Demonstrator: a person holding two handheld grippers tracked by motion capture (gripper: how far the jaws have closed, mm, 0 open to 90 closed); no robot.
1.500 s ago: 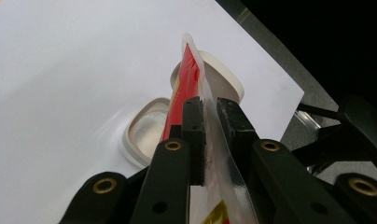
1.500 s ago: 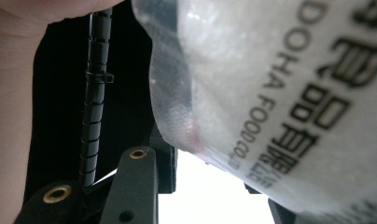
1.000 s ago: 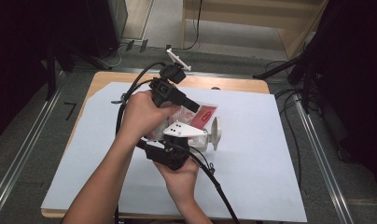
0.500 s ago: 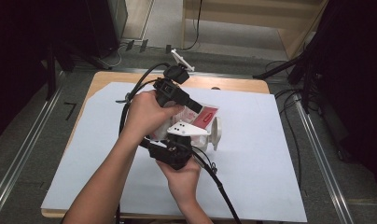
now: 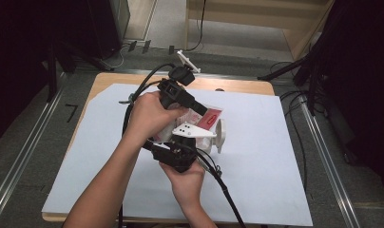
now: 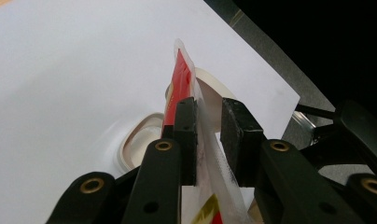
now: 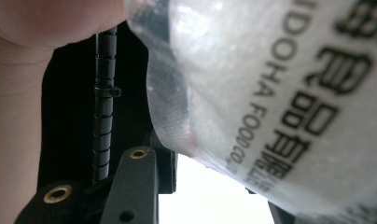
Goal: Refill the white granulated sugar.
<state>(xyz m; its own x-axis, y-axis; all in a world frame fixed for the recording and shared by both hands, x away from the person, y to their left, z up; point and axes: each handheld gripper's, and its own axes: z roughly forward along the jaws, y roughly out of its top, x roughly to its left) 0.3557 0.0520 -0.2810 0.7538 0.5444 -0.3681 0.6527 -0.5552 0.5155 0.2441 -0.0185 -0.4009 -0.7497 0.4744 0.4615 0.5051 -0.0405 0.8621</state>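
White table [image 5: 275, 156], left tool [image 6: 208, 135] gripping packet [image 6: 183, 79]

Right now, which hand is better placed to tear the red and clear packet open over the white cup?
Probably the left. The left tongs pinch the packet by its top edge above the white cup. The right tongs sit lower, beside the packet body.
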